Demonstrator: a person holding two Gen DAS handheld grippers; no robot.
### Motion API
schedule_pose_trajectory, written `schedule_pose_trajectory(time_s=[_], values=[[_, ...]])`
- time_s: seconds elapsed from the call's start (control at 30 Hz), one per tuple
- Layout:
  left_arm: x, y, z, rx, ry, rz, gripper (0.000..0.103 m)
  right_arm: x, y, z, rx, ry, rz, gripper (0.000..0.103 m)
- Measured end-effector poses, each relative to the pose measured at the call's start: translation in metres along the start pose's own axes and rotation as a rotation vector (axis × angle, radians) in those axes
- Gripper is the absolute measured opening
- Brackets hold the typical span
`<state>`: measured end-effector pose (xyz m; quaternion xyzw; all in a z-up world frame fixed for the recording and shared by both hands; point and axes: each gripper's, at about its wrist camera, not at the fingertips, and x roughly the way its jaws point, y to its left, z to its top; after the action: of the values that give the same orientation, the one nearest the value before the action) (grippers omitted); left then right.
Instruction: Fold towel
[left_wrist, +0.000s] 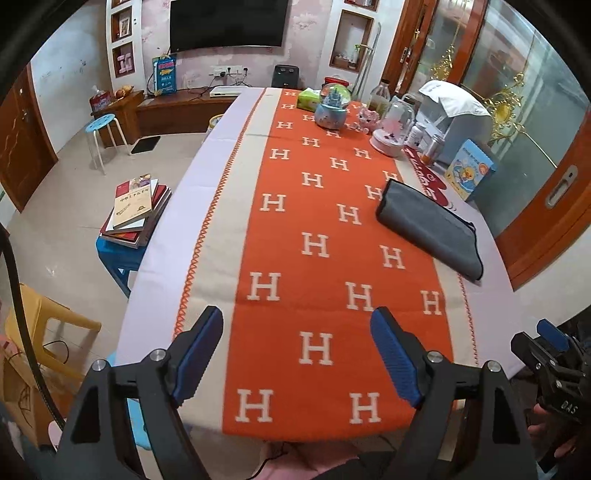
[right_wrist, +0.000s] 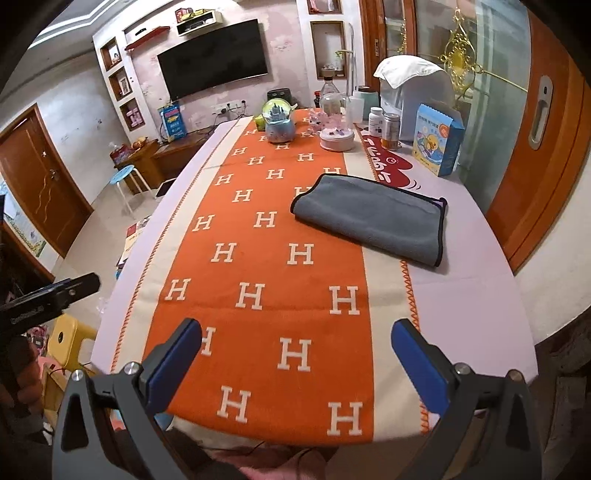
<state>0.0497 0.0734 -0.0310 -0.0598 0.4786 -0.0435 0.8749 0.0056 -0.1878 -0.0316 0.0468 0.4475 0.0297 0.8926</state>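
Note:
A grey towel (left_wrist: 430, 225) with a dark edge lies folded flat on the right side of the table, partly on the orange cloth with white H letters (left_wrist: 314, 221). It also shows in the right wrist view (right_wrist: 373, 216). My left gripper (left_wrist: 297, 354) is open and empty above the table's near edge, well short of the towel. My right gripper (right_wrist: 297, 363) is open and empty, also at the near edge. The right gripper shows at the right edge of the left wrist view (left_wrist: 550, 350).
At the table's far end stand a snow globe (right_wrist: 279, 123), a glass dome (right_wrist: 334, 127), bottles (right_wrist: 384, 123), a blue box (right_wrist: 436, 142) and a water dispenser (right_wrist: 413, 96). Left of the table are a book stack (left_wrist: 136, 208), a blue stool (left_wrist: 101, 127) and a yellow chair (left_wrist: 48, 328).

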Motion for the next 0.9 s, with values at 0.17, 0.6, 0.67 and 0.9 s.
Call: schedule_pose_trajectory(time_s=[0.17, 0.6, 0.67, 0.9], values=[[-0.016, -0.026, -0.004, 0.008, -0.005, -0.001, 0.087, -0.018, 0.0, 0.0, -0.02, 0.018, 0.024, 0.103], [-0.045, -0.064, -0.016, 0.076, -0.078, 0.069, 0.1, -0.038, 0.012, -0.005, -0.047, -0.007, 0.073, 0.103], [-0.047, -0.065, -0.017, 0.081, -0.087, 0.07, 0.102, -0.04, 0.011, -0.006, -0.038, -0.016, 0.064, 0.103], [-0.049, -0.068, -0.02, 0.09, -0.098, 0.098, 0.102, -0.033, 0.007, -0.01, 0.008, 0.003, 0.011, 0.103]])
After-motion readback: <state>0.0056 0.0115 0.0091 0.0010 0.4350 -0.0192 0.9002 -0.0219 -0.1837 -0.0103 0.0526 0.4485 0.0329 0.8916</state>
